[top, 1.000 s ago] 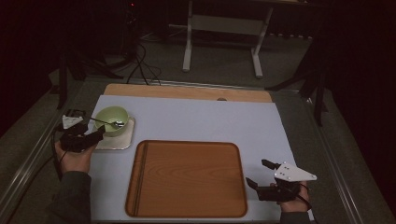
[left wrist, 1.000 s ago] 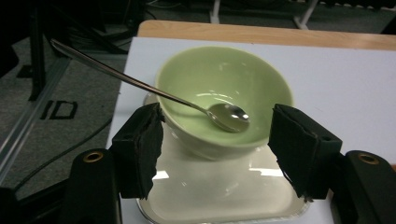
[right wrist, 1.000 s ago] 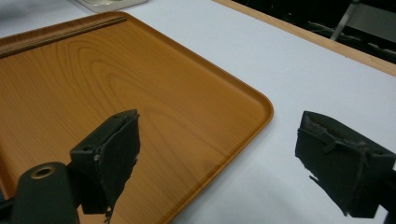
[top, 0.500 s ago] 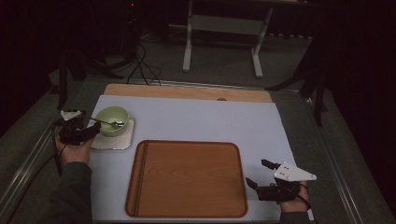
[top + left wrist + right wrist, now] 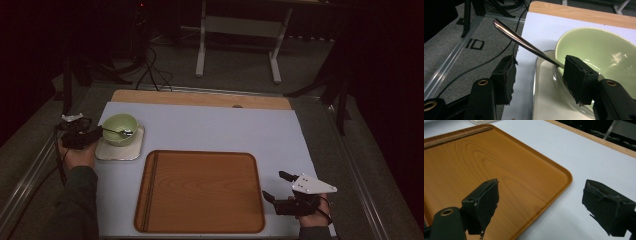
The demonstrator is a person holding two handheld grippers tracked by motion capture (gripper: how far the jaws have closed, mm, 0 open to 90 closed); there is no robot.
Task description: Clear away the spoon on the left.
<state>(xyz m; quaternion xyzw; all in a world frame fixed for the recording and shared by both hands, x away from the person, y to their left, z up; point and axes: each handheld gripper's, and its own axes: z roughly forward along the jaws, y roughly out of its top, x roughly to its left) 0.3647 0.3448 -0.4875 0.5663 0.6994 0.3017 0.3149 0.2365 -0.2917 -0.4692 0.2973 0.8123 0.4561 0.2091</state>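
Note:
A pale green bowl [image 5: 119, 126] stands on a small white square plate [image 5: 119, 152] at the mat's left side, with a metal spoon [image 5: 122, 133] resting in it. In the left gripper view the spoon handle [image 5: 521, 41] slants up out of the bowl [image 5: 599, 47] and over the rim. My left gripper [image 5: 95, 134] sits at the plate's left edge. It is open [image 5: 541, 75], and the handle crosses above the gap, close to the right pad. My right gripper [image 5: 275, 186] rests open by the right edge of the wooden tray [image 5: 200, 192]; nothing lies between its pads [image 5: 546, 203].
The tray [image 5: 486, 160] is bare and lies on a white mat [image 5: 225, 130] over a wooden tabletop [image 5: 200, 98]. Metal rails run along both table sides. Cables and a metal stand [image 5: 237, 30] are on the floor beyond.
My left gripper has drawn back a little to the left, off the plate's edge. The bowl, spoon and right gripper have stayed put.

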